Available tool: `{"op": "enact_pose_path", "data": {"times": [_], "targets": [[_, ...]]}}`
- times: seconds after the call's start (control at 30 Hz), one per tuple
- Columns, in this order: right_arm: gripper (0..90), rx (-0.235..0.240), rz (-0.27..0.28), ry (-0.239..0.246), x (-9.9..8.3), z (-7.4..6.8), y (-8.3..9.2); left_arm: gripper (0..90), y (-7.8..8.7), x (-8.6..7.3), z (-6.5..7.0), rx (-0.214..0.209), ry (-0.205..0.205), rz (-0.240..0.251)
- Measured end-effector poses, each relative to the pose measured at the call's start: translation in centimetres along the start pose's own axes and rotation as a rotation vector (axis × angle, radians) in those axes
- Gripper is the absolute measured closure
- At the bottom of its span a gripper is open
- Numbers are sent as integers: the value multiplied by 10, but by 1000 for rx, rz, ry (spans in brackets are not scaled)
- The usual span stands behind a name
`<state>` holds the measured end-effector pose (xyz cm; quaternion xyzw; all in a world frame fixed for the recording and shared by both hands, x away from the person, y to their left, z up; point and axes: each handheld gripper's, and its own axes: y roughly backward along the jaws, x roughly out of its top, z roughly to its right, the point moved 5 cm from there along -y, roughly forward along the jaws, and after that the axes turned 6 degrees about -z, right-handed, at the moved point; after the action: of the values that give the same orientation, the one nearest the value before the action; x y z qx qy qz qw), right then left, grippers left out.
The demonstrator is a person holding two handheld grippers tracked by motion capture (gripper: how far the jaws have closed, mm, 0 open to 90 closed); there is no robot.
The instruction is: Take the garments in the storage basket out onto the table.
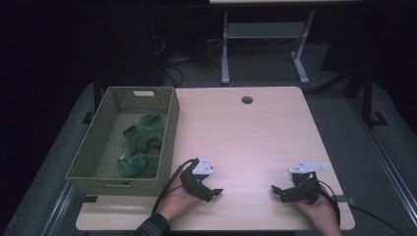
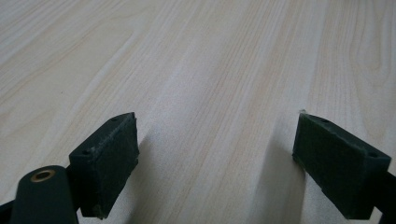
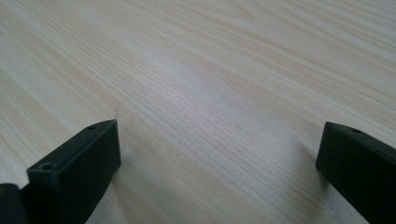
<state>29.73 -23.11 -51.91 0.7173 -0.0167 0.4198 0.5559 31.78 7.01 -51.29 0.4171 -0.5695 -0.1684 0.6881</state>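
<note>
Both hand-held grippers rest low over the front of a light wooden table [image 1: 246, 132]. My left gripper [image 1: 211, 192] sits at the front left of centre and points right; my right gripper [image 1: 278, 191] sits at the front right and points left, so the two face each other. In the left gripper view the left gripper [image 2: 217, 163] stands open, with bare wood between its two black pads. The right gripper [image 3: 219, 168] is open as well, over bare wood. A green woven basket [image 1: 169, 129] on the table's left side holds crumpled green cloths [image 1: 142, 145].
A round cable hole [image 1: 247, 100] is near the table's far edge. Black cables trail from both grippers toward the front edge. Beyond the table stands a grey desk frame [image 1: 265, 44] on dark floor.
</note>
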Motion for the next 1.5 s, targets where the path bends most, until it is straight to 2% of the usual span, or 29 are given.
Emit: {"op": "enact_pose_path", "data": {"times": [0.3,0.4,0.57,0.67,0.93,1.43,1.5], "targets": [[0,0,-1,-2,0,0,0,135,0,0,-1,7,9,2],[0,1,-1,-2,0,0,0,137,2,0,-4,10,9,-13],[0,0,-1,-2,0,0,0,137,8,5,-5,4,42,37],[0,1,-1,-2,0,0,0,137,11,7,-6,-3,53,46],[0,0,-1,-2,0,0,0,138,20,15,-5,14,24,47],[0,1,-1,-3,0,0,0,138,34,27,-6,-2,29,65],[0,0,-1,-2,0,0,0,138,36,28,-5,0,19,59]]}}
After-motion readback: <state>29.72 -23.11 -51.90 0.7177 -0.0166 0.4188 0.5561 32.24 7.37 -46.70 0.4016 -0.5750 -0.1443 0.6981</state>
